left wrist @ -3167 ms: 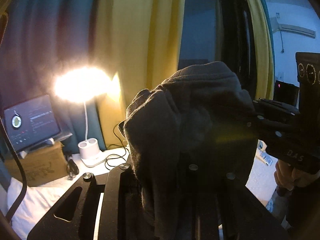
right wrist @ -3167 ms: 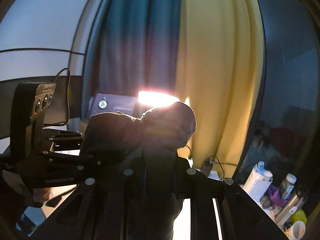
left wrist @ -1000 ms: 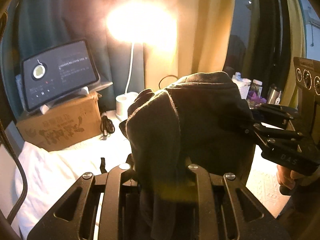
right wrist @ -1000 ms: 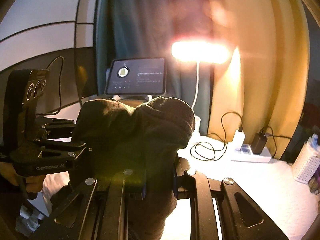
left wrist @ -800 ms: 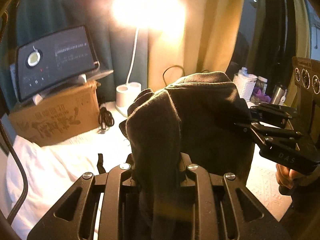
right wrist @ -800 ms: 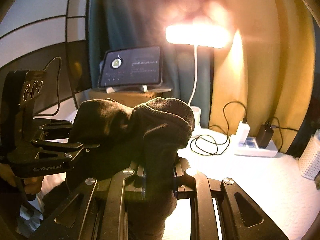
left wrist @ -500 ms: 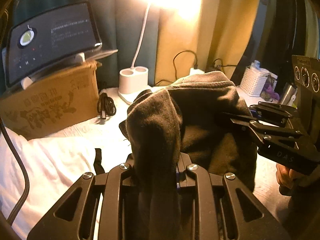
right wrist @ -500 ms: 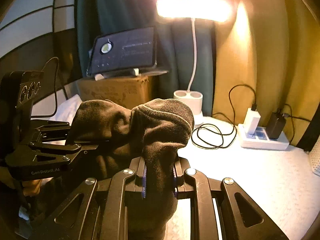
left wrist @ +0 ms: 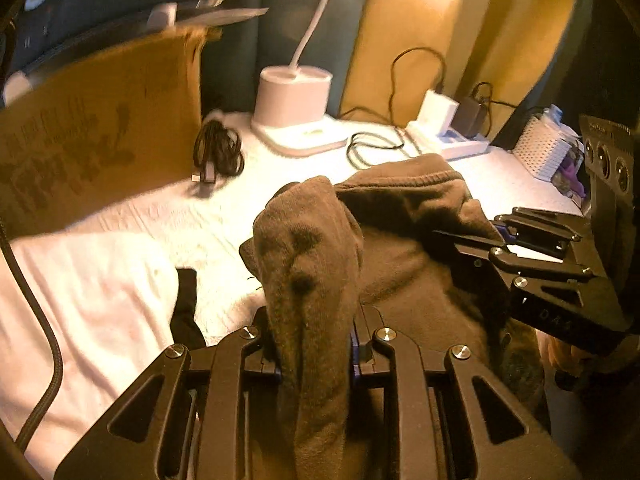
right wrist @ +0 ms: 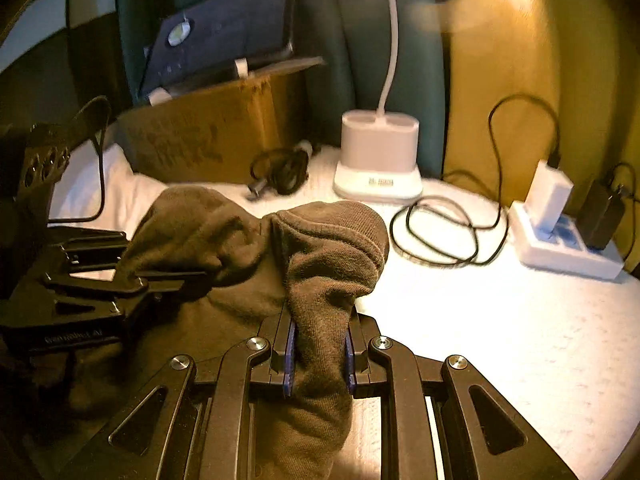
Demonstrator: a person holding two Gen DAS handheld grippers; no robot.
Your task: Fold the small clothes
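A dark brown knitted garment (left wrist: 400, 240) hangs between both grippers above the white-covered table (left wrist: 180, 220). My left gripper (left wrist: 314, 344) is shut on one bunched end of it. My right gripper (right wrist: 318, 354) is shut on the other end, which shows in the right wrist view as the garment (right wrist: 320, 248). In the left wrist view the right gripper (left wrist: 472, 240) sits at the right, clamped on the cloth. In the right wrist view the left gripper (right wrist: 168, 276) sits at the left, clamped on the cloth. A small black cloth piece (left wrist: 186, 308) lies on the table.
A cardboard box (left wrist: 100, 136) with a tablet (right wrist: 224, 36) on it stands at the back left. A white lamp base (left wrist: 294, 116), coiled black cables (right wrist: 436, 232) and a white power strip (right wrist: 560, 240) are at the back. A white basket (left wrist: 540, 148) is far right.
Both grippers have tilted and moved down towards the table with the garment still held between them; the lamp head has left the top of both views.
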